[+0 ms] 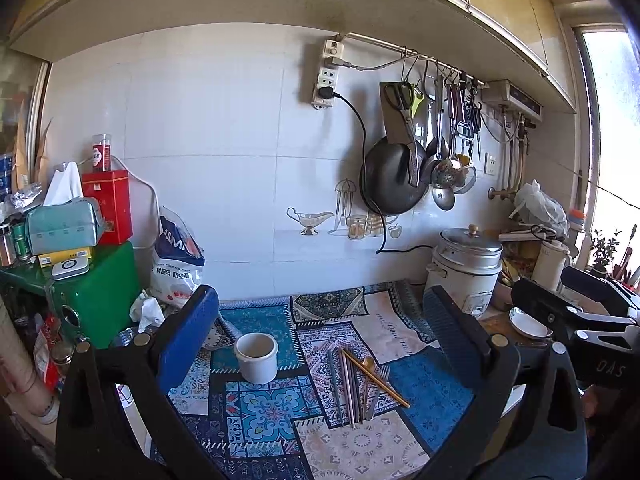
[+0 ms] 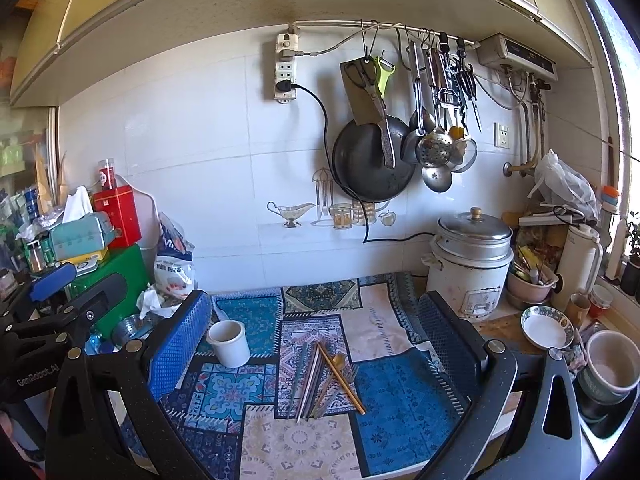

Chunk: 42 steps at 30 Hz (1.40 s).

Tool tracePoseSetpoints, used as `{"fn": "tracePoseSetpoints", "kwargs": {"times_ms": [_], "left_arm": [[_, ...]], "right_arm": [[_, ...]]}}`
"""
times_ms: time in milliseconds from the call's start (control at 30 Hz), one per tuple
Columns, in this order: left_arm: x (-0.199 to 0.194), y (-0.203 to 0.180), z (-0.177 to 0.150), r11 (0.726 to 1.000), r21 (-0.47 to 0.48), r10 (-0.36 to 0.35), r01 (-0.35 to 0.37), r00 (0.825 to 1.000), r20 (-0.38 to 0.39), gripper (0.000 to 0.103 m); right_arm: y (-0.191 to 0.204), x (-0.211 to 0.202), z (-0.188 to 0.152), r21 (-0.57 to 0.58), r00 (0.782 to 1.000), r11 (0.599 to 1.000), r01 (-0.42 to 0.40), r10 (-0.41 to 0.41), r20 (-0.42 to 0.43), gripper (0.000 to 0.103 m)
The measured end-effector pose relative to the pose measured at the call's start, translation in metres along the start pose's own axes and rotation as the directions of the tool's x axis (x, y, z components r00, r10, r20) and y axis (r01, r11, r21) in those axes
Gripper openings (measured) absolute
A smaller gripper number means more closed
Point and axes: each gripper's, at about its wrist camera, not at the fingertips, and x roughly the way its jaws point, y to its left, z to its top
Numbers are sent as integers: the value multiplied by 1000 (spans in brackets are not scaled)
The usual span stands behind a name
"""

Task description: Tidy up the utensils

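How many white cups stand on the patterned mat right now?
1. The white cup stands upright on the patterned mat, left of the utensil pile. Other cups sit off the mat near the sink at the right; more may be hidden.

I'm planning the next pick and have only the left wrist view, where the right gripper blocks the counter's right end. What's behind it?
Observer: A large cup stands upright, to the right of the patterned-rim bowl.
Operator: Anything else near that bowl?
Observer: Two small cups stand just beyond it, beside the white jug.
Operator: Is the right gripper carrying anything?
Observer: No. The right gripper is open with nothing between its fingers, facing the utensil pile on the mat.
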Motion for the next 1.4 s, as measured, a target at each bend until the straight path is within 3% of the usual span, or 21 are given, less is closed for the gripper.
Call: {"fn": "tracePoseSetpoints", "kwargs": {"times_ms": [867,1400], "left_arm": [[15,7,3,998,-27,53,-53,999,-6,103],[18,14,3,999,-22,46,-46,999,-11,103]], "right_arm": [[1,16,6,-20,999,999,-37,37,3,103],[2,21,7,-23,1000,999,-29,29,-2,103]]}}
